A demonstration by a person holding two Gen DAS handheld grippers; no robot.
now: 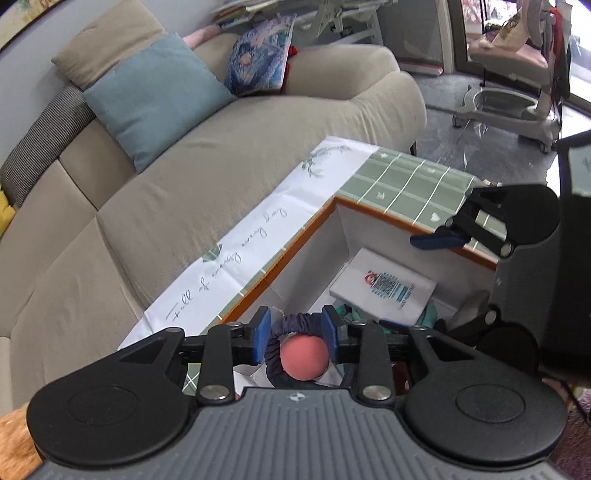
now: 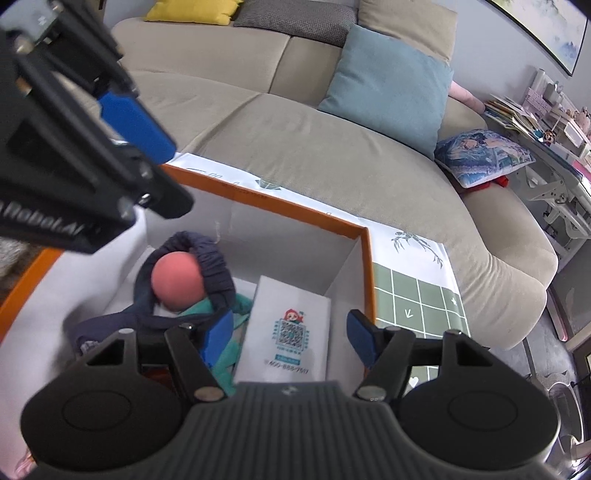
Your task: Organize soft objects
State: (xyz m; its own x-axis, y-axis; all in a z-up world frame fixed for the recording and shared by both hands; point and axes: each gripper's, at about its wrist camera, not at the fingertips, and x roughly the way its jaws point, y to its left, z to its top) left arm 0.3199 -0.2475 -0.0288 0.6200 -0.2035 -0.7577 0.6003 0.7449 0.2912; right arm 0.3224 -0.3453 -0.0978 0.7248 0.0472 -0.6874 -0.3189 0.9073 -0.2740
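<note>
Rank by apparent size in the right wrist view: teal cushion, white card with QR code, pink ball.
1. teal cushion, though it is farthest away
2. white card
3. pink ball, clearly smallest

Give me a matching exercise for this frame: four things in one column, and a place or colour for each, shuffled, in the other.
Things:
1. pink ball
2. white booklet
3. teal cushion
4. yellow cushion

Descriptions:
A. leans against the sofa back, light blue-green
B. lies flat in the box, printed with a square code
C. at the sofa's far end, top edge of the right wrist view
D. in the box, ringed by a dark scrunchie

Pairs: 1-D, 2-B, 3-A, 4-C
</note>
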